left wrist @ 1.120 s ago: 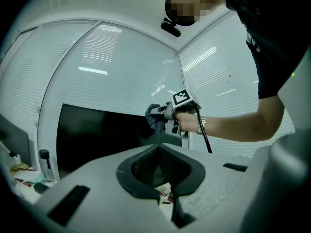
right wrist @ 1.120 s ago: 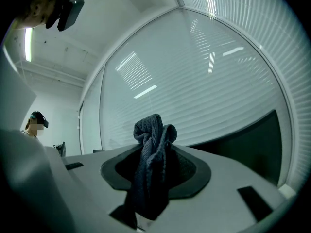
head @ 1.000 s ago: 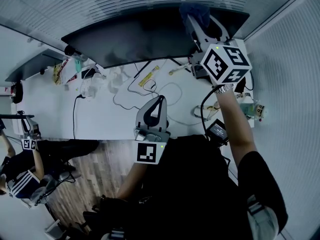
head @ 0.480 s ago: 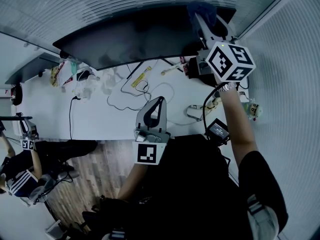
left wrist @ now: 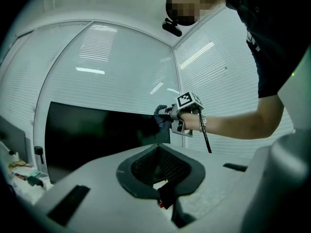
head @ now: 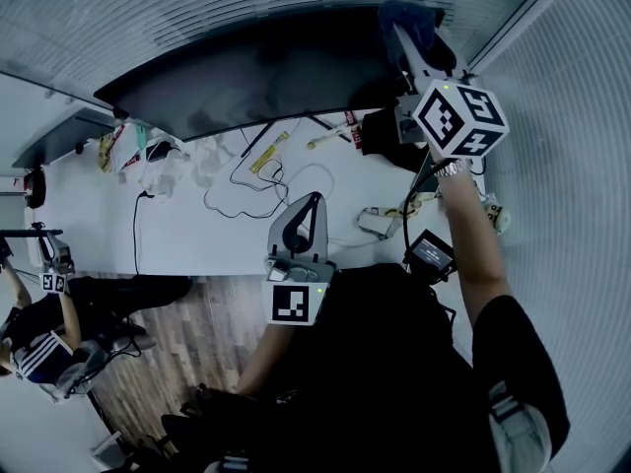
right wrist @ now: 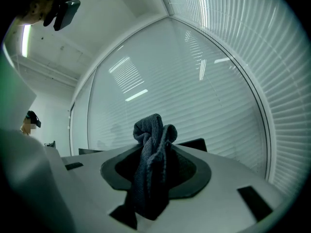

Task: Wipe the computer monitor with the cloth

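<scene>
The right gripper (head: pixel 402 35) was raised to the upper right of the head view, its jaws closed tight on a bunched dark cloth (right wrist: pixel 153 164), which stood up between them and hung down behind in the right gripper view. The cloth lay against the top right corner of the monitor (head: pixel 246 77), at the very end of the screen; whether it pressed the glass or only the bezel could not be told. The monitor's long axis ran left to right across the top of the head view, so nearly all of the dark screen stretched away to the left of the cloth, and a little below it. Judging from that, the wipe would call for a sweep leftward along that axis, with the cloth kept flat to the screen. The left gripper (head: pixel 314 200) hung low at the centre of the head view, over the near edge of the desk (head: pixel 197 235), well apart from the monitor, its jaws together with nothing between them. It pointed up at the screen from below, but the right gripper was much the nearer and the only one carrying the cloth
</scene>
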A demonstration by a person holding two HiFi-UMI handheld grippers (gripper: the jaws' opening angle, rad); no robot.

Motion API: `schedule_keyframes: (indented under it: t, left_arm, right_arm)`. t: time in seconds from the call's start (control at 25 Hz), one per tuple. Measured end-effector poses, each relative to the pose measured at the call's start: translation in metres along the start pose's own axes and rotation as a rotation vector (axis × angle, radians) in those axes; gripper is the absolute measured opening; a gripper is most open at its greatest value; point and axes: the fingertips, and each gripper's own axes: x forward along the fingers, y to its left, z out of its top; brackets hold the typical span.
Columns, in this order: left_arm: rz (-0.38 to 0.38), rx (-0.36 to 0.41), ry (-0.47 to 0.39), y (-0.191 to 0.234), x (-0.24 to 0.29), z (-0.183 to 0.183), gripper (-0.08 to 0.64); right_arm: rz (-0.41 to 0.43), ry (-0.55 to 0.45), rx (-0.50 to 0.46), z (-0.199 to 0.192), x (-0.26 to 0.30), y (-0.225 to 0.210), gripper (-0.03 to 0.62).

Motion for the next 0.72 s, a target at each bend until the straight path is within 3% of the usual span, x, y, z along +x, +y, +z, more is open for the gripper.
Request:
schedule_keyframes:
  t: [0.32, 0.72]
  left_arm:
    - [0.015, 0.015, 0.0, -0.009, 0.004, 0.0, 0.006]
    - [-0.019, 0.029, 0.002, -0.02, 0.012, -0.003, 0.006]
  right_arm:
    - [-0.014, -0.017, 0.013, 0.003, -0.011, -0.022, 0.15]
    - [-0.087, -0.037, 0.015, 0.006, -0.028, -0.058, 0.15]
